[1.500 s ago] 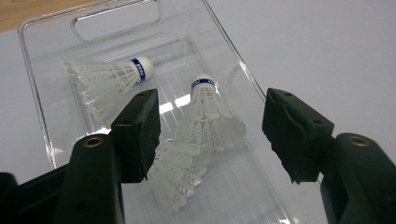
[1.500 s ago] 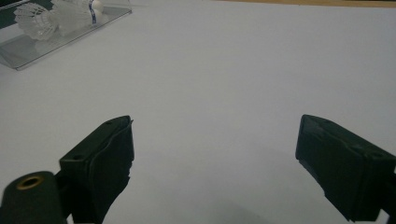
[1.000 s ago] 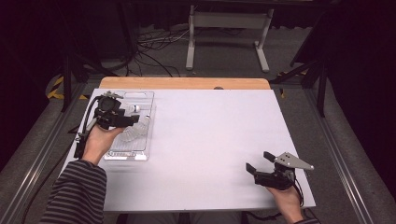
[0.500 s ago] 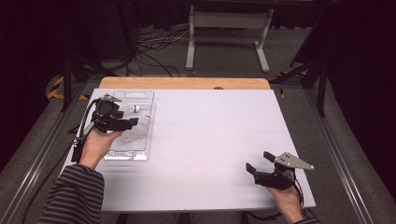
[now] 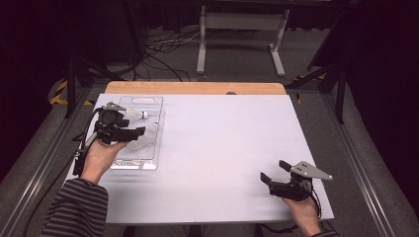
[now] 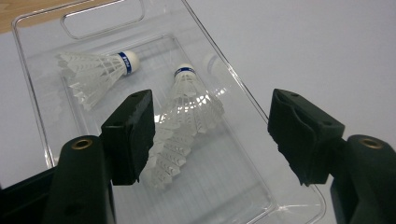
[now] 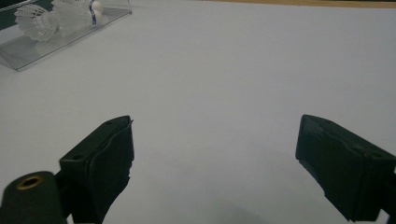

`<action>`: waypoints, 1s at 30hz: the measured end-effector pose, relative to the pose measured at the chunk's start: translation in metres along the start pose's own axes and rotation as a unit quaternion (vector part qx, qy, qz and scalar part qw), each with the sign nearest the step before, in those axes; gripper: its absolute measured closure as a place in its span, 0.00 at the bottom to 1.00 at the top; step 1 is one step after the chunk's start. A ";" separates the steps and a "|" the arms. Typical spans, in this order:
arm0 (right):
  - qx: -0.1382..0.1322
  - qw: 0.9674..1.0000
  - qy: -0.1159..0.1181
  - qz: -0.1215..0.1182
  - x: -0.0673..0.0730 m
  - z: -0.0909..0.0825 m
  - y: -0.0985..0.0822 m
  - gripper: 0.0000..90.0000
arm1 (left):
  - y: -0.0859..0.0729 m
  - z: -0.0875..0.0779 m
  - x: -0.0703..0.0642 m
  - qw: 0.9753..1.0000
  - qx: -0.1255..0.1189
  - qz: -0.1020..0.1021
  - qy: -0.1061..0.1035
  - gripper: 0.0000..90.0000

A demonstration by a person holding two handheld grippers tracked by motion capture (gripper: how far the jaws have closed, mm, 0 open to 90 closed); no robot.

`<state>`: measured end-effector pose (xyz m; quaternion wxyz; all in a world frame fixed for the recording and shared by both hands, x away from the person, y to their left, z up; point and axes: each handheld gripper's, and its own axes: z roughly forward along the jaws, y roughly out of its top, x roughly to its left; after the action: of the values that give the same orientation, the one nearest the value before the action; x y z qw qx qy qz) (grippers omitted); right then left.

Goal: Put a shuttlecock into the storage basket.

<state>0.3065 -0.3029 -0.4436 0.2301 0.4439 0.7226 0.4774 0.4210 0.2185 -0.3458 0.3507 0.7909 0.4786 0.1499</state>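
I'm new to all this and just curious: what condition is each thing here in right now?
Left gripper: open, holding nothing, above the tray.
Right gripper: open, holding nothing.
Clear tray: flat on the table, uncovered.
Far shuttlecock: lying on its side.
Near shuttlecock: lying on its side, between the jaws, not gripped.

Two white, blue-banded shuttlecocks lie on their sides inside the clear plastic tray.

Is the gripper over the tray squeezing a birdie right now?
No, the left gripper is open above the clear tray, and both shuttlecocks lie loose inside it.
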 end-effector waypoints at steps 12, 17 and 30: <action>0.001 1.000 -0.002 0.001 0.000 0.000 0.000 0.14 | -0.008 -0.007 -0.001 1.000 -0.009 -0.002 -0.001 0.36; 0.000 1.000 -0.001 -0.001 0.000 0.000 0.000 0.13 | -0.011 -0.010 -0.001 1.000 -0.013 -0.003 -0.002 0.35; 0.000 1.000 0.000 0.000 0.000 0.000 0.000 0.13 | -0.020 -0.015 0.000 1.000 -0.024 -0.005 -0.003 0.34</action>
<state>0.3063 -0.3026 -0.4435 0.2302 0.4439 0.7228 0.4769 0.3996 0.2304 -0.3493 0.3714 0.7803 0.4779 0.1576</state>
